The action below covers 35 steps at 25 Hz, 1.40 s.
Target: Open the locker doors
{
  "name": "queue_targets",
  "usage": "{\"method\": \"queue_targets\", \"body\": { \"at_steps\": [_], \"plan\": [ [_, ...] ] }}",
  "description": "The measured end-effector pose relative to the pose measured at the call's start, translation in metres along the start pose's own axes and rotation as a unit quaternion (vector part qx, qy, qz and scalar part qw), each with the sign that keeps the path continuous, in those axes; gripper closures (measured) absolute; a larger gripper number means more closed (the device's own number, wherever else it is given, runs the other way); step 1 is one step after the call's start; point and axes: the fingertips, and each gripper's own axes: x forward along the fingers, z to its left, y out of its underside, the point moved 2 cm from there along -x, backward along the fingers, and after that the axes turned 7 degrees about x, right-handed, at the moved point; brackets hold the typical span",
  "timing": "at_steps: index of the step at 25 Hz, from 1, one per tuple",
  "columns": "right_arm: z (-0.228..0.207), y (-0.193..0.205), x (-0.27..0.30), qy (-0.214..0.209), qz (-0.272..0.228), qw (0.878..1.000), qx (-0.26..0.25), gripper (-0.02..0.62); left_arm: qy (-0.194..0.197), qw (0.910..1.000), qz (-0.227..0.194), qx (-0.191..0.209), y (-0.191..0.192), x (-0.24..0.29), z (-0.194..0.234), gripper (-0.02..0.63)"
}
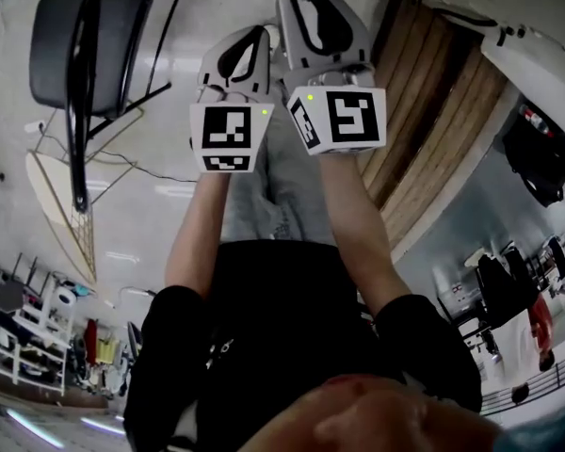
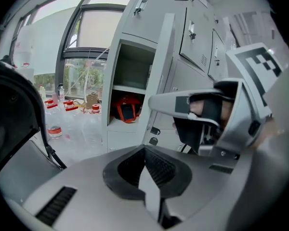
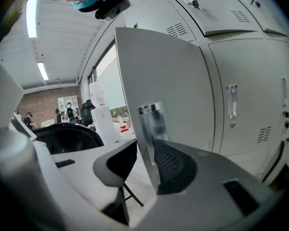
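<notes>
Closest to us are our own black sleeves (image 1: 174,335), with bare forearms (image 1: 193,234) reaching out over a pale, glossy floor (image 1: 169,196). At the far left of the room stands a black chair (image 1: 85,36) on thin tube legs. At the right, the floor gives way to a band of brown wooden planks (image 1: 443,102).

Our left hand-held gripper (image 2: 144,150) has its jaws together at the tips. The ribbed black pads meet in a point inside smooth grey plastic shells. Beyond it, clear bottles (image 2: 53,126) with red labels stand near a tall window (image 2: 91,32). Just right of them a locker (image 2: 130,66) is open. A flat shelf (image 2: 130,88) divides it, and something red (image 2: 126,110) sits in the part under the shelf. Its door (image 2: 159,71) shows edge-on, a thin pale strip.

Our right hand-held gripper (image 3: 145,147) has its jaws apart, with the free edge of that door standing between them. The meshed right pad lies just beside the sheet, and a gap shows on the left side. The door is smooth, matt grey metal with a small shiny plate (image 3: 151,117), blurred, near its edge. To the right the other lockers (image 3: 260,81) are shut. They are flat grey panels with slotted vents (image 3: 176,30) and a slim bright handle (image 3: 231,102).
</notes>
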Motion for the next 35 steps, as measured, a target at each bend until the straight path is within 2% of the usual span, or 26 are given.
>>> {"method": "queue_targets", "body": {
  "at_steps": [9,14,22,29,32,35],
  "plan": [
    [-0.022,0.012,-0.049,0.025,0.0,1.0,-0.003,0.528,0.0,0.9998,-0.015,0.012,-0.008,-0.003,-0.03,0.595],
    [-0.037,0.014,-0.072,0.044,0.0,0.999,-0.002,0.534,0.003,0.9998,-0.016,0.009,-0.004,-0.008,-0.046,0.595],
    [-0.07,0.014,-0.109,0.081,0.012,0.997,-0.001,0.54,0.039,0.999,0.0,0.021,-0.013,0.0,-0.086,0.595],
    [-0.095,0.01,-0.126,0.112,0.017,0.991,-0.077,0.541,0.071,0.9962,0.001,0.05,-0.03,0.023,-0.116,0.595],
    [-0.099,0.009,-0.127,0.102,0.023,0.991,-0.089,0.541,0.076,0.9951,-0.005,0.062,-0.038,0.031,-0.126,0.595],
    [-0.101,0.003,-0.139,0.095,0.014,0.992,-0.08,0.552,0.078,0.9943,-0.012,0.071,-0.05,0.026,-0.142,0.595]
  ]
}}
